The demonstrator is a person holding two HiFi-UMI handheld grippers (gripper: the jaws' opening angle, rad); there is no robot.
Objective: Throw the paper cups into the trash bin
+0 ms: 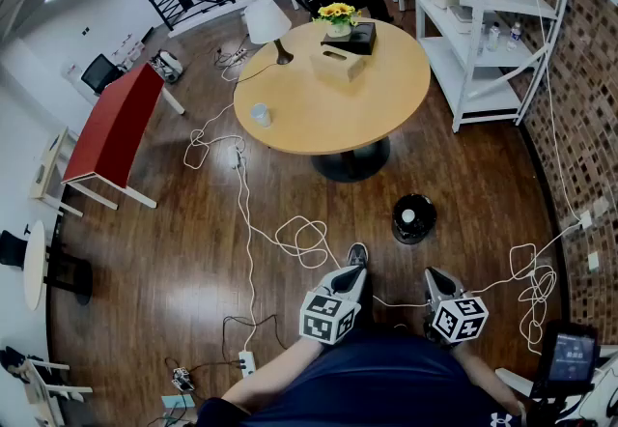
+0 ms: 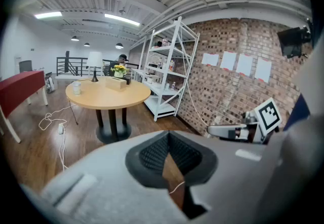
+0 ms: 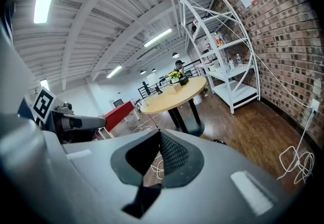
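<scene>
White paper cup [image 1: 261, 113] upright near the left edge of the round light-wood worktop [image 1: 386, 97], long axis vertical, mouth up. Left hand-held gripper [image 1: 353, 272] and right hand-held gripper [image 1: 433, 276] pressed together, empty, near the round black trash bin [image 1: 413, 218].

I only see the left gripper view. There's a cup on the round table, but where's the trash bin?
Observer: The head view shows the black trash bin on the floor near the round table, ahead of the right gripper.
Operator: Is that gripper holding anything?
Observer: No, its own view shows the jaws shut with nothing between them.
Operator: Anything to trip on?
Observer: White cable loops lie on the floor just ahead of the person's shoe.
</scene>
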